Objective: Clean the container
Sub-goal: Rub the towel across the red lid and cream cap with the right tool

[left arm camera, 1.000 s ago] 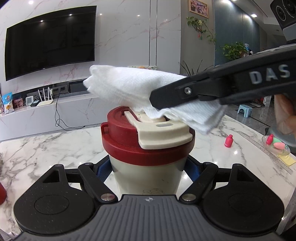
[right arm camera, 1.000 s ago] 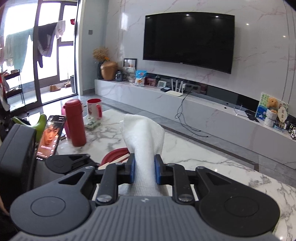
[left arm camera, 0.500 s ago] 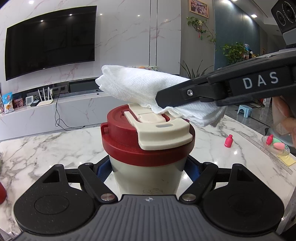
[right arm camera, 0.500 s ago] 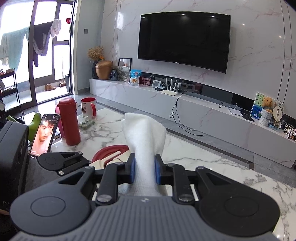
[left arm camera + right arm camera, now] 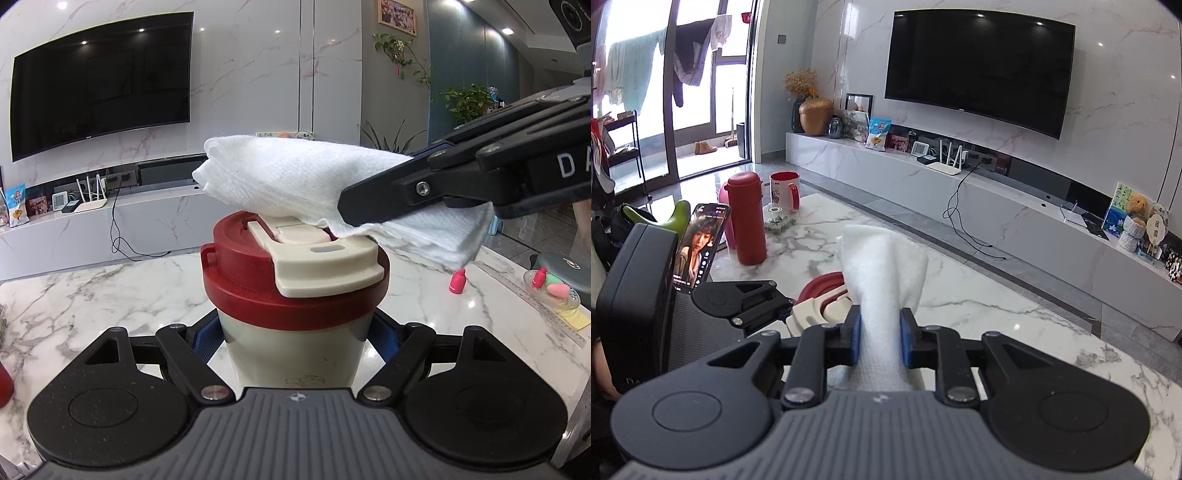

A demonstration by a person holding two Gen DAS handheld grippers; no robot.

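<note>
Left wrist view is showing the left tongs (image 5: 295,332) gripping the cream body of the container (image 5: 295,343) at 6 o'clock in the frame, blue pads pressing its two sides, so the cup is standing upright on the marble desk (image 5: 110,291). Its red lid (image 5: 258,291), with a cream flip tab (image 5: 321,266) on top, is sitting at the centre. Coming in from 3 o'clock, the right tongs (image 5: 373,218) are pinching a folded white paper towel (image 5: 295,181), which is lying across the back of the lid and seemingly brushing it. In the right wrist view the right tongs (image 5: 877,339) are squeezing the paper towel (image 5: 886,266) narrowly between blue pads, with the lid (image 5: 822,286) peeking out at 9 o'clock. To wipe well, the towel is probably needing light downward pressure and short strokes over the tab's grooves, while the left grip is staying firm so the cup is not tipping. Beyond, a small pink bottle (image 5: 458,281) is standing on the desk at 3 o'clock.
</note>
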